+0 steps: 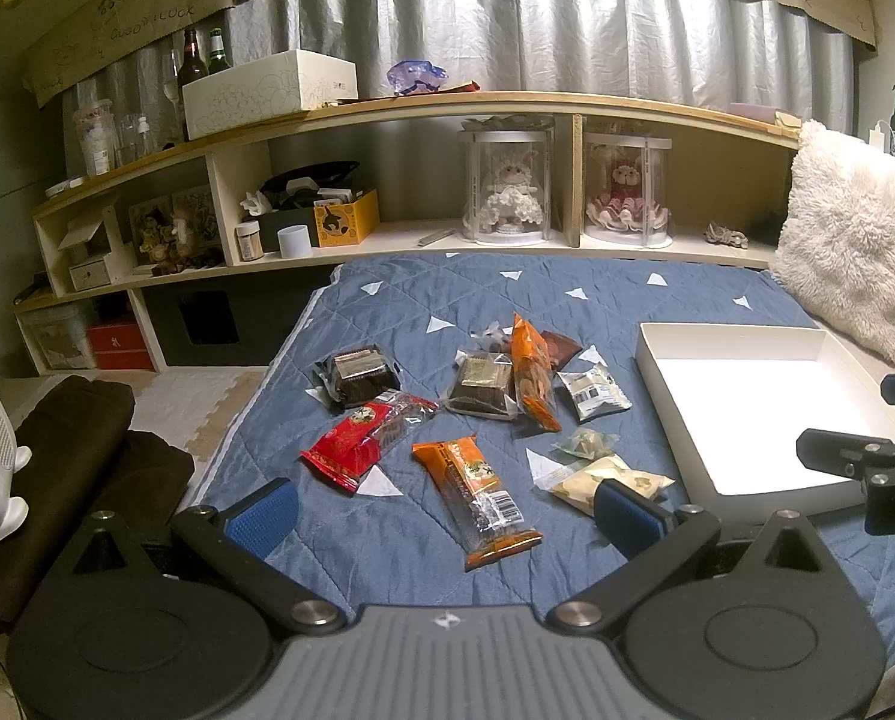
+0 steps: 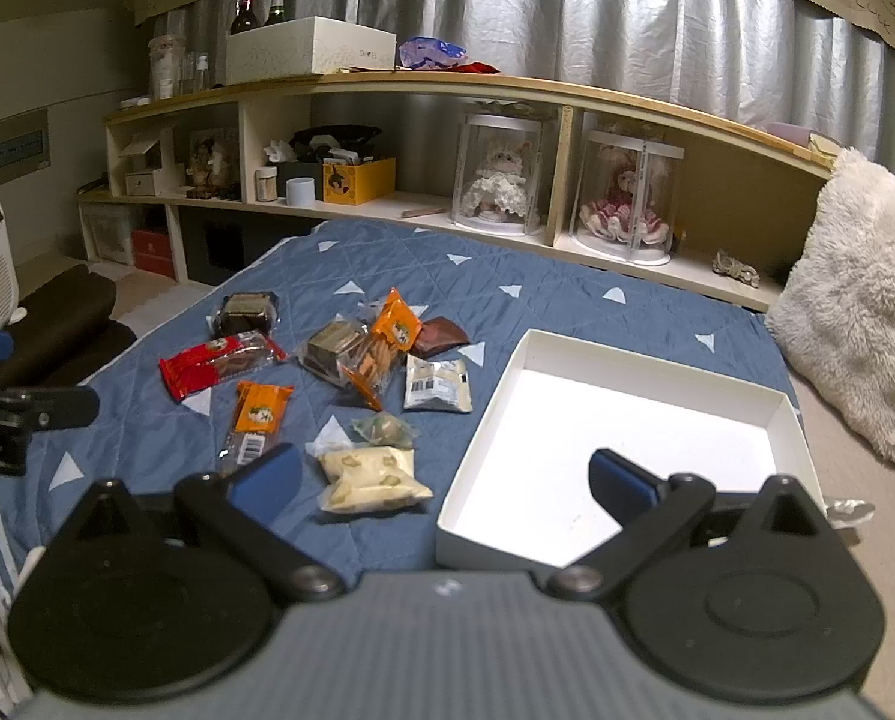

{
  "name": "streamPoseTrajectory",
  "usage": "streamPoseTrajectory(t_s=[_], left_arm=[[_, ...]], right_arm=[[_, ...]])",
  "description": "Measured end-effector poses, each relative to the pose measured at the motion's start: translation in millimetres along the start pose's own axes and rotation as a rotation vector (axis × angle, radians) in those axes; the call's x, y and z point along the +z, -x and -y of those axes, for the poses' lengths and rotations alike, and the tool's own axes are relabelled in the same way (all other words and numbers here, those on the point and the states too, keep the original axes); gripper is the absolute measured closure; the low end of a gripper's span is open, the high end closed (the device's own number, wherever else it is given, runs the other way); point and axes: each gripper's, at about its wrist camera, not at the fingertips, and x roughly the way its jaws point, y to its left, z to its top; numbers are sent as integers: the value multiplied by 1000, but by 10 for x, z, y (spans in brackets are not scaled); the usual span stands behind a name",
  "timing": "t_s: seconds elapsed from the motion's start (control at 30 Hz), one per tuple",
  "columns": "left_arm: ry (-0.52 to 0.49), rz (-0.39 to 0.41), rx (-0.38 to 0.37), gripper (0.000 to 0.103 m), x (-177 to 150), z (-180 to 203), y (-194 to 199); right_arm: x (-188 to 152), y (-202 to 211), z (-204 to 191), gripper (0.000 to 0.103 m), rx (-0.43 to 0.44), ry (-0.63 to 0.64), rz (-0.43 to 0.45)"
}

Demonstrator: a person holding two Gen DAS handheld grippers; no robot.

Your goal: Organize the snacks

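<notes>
Both grippers are hovering wide open and holding nothing, the left gripper (image 1: 447,513) nearer the orange packet (image 1: 478,492), lying lengthwise toward 11 o'clock between its fingers, the right gripper (image 2: 444,483) nearer the white box (image 2: 801,420)

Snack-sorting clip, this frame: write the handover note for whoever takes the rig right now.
Left gripper: open, holding nothing, hovering over the near orange packet.
Right gripper: open, holding nothing, over the near edge of the white tray.
Snacks: all loose on the blue quilt, left of the tray, including the red packet and cream packet.
Done: nothing in the tray yet.
Left: move every packet into it.
</notes>
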Motion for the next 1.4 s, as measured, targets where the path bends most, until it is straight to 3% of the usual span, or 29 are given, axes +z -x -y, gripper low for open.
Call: streamPoseTrajectory(t_s=[0.43,0.9,1.13,1.4], left_arm=[[21,-22,10,0,-2,9,-43],[40,-102,16,0,166,-5,-479],[67,-183,20,0,260,-69,-807],[65,-305,25,0,334,-38,-1299]], right_arm=[[2,-39,16,1,-17,-5,-13],[78,-303,55,1,-26,-22,-26],[119,-538,-10,1,-2,26,-46],[203,-945,-36,1,53,19,-126]])
